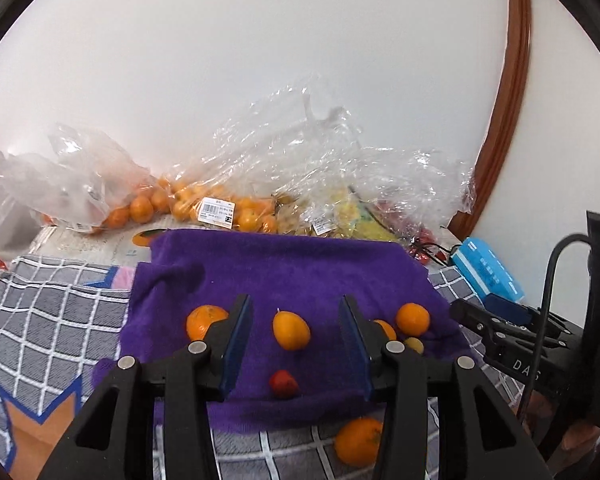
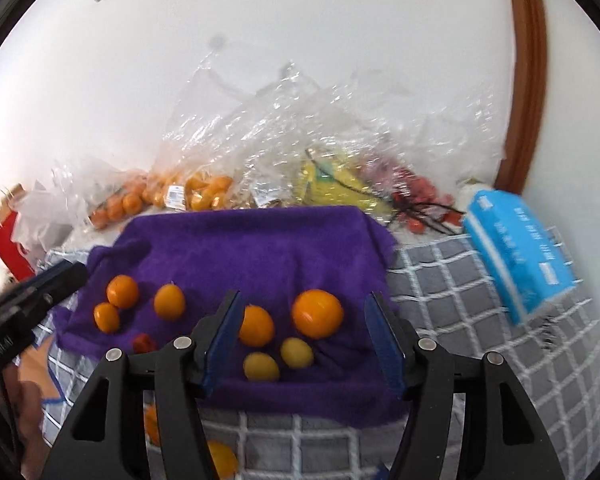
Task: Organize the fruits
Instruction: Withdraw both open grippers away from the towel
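A blue tissue pack (image 2: 518,256) lies on the checked bedcover (image 2: 460,300).

The left gripper's right finger (image 1: 354,322) hides most of one orange fruit (image 1: 386,328). At six o'clock in the right wrist view, two orange fruits (image 2: 222,458) are partly hidden. The plastic bags (image 2: 300,132) at twelve o'clock blur their contents.

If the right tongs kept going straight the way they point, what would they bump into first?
Probably the big orange on the purple towel, seen between the open right tongs; the two small yellow fruits lie nearby, and depth is unclear.
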Tool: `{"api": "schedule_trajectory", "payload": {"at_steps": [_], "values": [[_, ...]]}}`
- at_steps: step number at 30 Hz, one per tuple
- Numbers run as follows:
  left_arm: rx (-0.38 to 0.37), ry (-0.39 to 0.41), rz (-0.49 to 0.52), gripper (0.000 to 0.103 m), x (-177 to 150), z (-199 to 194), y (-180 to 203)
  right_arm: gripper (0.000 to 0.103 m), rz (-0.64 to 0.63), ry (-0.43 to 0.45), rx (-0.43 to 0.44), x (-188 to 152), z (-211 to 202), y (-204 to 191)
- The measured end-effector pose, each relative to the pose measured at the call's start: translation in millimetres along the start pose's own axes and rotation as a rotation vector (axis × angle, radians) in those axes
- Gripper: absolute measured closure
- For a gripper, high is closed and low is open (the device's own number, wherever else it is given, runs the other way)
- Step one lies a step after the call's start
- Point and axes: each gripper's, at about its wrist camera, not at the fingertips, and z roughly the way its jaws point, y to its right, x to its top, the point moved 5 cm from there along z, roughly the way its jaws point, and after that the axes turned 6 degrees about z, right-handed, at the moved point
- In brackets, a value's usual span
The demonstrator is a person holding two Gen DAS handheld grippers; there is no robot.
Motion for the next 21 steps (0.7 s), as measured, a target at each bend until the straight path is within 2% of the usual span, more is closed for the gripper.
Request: {"api": "schedule_trajectory", "payload": {"at_steps": [5, 11, 21], "values": [[-0.066, -0.037, -0.037, 0.061, -11.2, -23.3, -1.0, 0.036, 0.024, -0.083, 0.042, -20.4, -13.8, 6.2], [-0.056, -0.077, -0.028, 0.061, -30.4, -40.8, -2.3, 0.036, 0.023, -0.058, 0.046, -40.1, -38.3, 4.7], [-0.077, -0.108, -0.063, 0.061, -59.1, -62.1, -6.6, 0.036, -0.007, 0.056, 0.079, -58.9, -76.3, -11.1]]}}
